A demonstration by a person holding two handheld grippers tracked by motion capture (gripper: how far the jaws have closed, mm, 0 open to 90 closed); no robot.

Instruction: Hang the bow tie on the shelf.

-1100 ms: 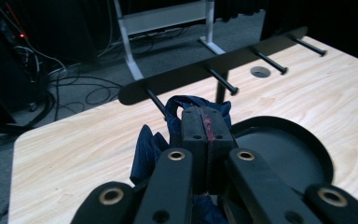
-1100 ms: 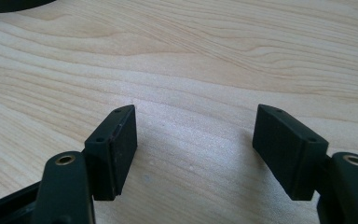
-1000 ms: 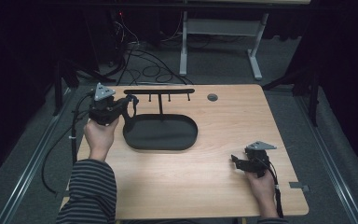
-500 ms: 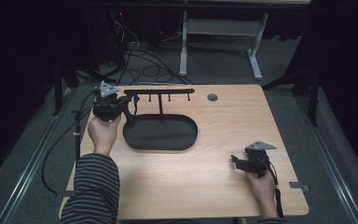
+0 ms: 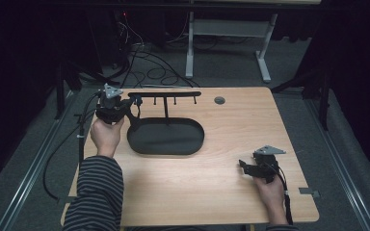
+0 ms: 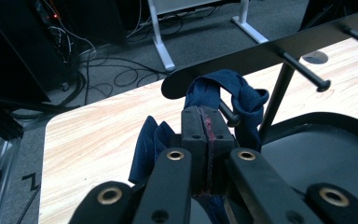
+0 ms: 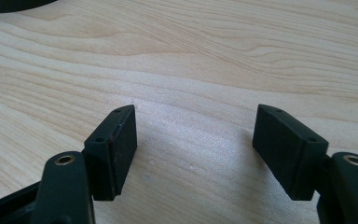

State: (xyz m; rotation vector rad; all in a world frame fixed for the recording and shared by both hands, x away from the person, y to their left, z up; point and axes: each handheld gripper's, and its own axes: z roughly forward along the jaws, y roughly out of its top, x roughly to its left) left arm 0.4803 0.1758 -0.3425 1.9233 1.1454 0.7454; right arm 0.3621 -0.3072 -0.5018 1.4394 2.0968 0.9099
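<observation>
A wooden table [image 5: 231, 139] is carrying a black stand [image 5: 166, 130] whose oval base sits left of centre, its upright post holding a bar of pegs across the far edge. At the bar's left end the left gripper [image 6: 206, 122] is pinching a dark blue cloth [image 6: 242, 100] between closed jaws, the cloth looping over a peg. The right gripper [image 7: 193, 140] is hovering over bare wood near the table's right front, its jaws spread wide and holding nothing.
</observation>
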